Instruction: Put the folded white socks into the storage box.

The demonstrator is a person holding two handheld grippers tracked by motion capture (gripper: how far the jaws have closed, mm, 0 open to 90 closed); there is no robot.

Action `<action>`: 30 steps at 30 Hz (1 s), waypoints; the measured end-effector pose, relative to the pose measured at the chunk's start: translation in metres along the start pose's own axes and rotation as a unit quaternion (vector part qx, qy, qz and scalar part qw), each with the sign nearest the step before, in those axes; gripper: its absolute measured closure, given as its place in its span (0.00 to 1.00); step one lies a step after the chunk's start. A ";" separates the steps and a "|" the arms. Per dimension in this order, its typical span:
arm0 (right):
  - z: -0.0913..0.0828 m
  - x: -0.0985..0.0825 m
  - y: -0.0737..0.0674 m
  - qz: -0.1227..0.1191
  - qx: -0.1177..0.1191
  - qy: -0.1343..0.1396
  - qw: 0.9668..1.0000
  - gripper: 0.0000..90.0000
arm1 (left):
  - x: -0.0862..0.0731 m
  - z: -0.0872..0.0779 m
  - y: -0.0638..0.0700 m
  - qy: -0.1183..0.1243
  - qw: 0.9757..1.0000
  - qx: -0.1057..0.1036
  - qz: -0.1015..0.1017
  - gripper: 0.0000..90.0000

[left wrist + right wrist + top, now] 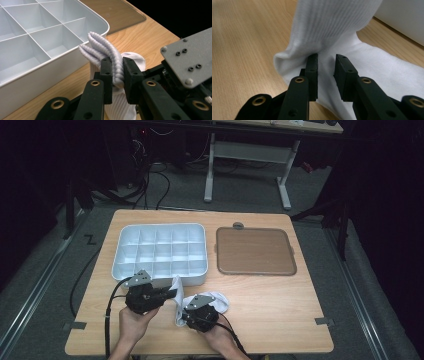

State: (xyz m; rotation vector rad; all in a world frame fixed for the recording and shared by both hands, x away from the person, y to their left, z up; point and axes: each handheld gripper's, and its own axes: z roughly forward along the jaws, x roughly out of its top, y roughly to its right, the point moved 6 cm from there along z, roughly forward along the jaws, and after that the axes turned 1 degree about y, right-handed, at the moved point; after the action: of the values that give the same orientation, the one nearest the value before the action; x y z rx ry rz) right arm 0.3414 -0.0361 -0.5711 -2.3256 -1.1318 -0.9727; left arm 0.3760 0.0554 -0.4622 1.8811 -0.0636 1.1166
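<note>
The white sock point(202, 301) lies on the near part of the surface point(280, 310), just in front of the white divided box point(160, 251), with its ribbed cuff lifted off the wood. The left gripper point(115, 72) is clamped on that cuff, the ribbed folds bunched between its pads and fanning out above them toward the box's near corner. The right gripper point(326, 75) sits lower on the sock's body, its jaws narrowly apart with cloth lying between them; the pads do not seem to press on it, so I judge this gripper is not gripping.

The sock looks light, soft and limp. It will sag and fold wherever it is not held, and it should not slip much, since the knit gives the pads something to bite. Nothing about it is fragile. The cuff is the sound place to hold, as its doubled ribbing is thickest; a second hold near the heel or foot would keep the hanging part from trailing.

The box's wall rises just beside the cuff, so any loose cloth could snag on its rim. The brown tray point(255, 251) lies to the right of the box, well apart from the sock. To the right of the hands the wood is bare, offering open room for spreading or folding.
</note>
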 end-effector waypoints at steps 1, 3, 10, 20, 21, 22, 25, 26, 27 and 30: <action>0.000 0.000 0.000 0.000 0.000 0.000 1.000 0.82 | 0.000 0.000 0.000 0.000 1.000 0.000 0.000 0.88; 0.002 0.002 -0.003 -0.005 0.001 -0.003 1.000 0.80 | -0.001 0.001 0.000 -0.005 1.000 0.000 0.002 0.88; -0.004 0.004 -0.003 0.007 0.006 -0.001 1.000 0.75 | -0.004 0.003 0.001 -0.019 1.000 0.005 0.012 0.88; -0.061 -0.006 0.045 0.037 -0.074 0.044 0.996 0.74 | -0.008 0.009 0.004 -0.030 0.999 0.012 0.025 0.88; -0.064 -0.009 0.050 0.042 -0.081 0.044 0.995 0.74 | -0.008 0.010 0.004 -0.032 0.999 0.013 0.028 0.88; -0.068 -0.013 0.058 0.050 -0.089 0.044 0.994 0.74 | -0.009 0.010 0.005 -0.032 0.999 0.013 0.030 0.88; -0.075 -0.021 0.072 0.068 -0.103 0.043 0.991 0.74 | -0.011 0.012 0.007 -0.034 0.999 0.015 0.035 0.88; -0.077 -0.024 0.075 0.074 -0.105 0.041 0.991 0.74 | -0.012 0.013 0.008 -0.036 0.999 0.014 0.036 0.88; -0.078 -0.027 0.078 0.078 -0.108 0.039 0.990 0.74 | -0.013 0.014 0.009 -0.038 0.998 0.014 0.038 0.88; -0.076 -0.034 0.082 0.081 -0.110 0.030 0.990 0.75 | -0.016 0.017 0.010 -0.042 0.998 0.014 0.040 0.88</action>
State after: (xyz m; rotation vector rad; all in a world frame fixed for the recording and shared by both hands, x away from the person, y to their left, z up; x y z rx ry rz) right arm 0.3595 -0.1483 -0.5454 -2.4956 -0.8342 -1.1469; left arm 0.3733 0.0310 -0.4700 1.9657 -0.1742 1.0968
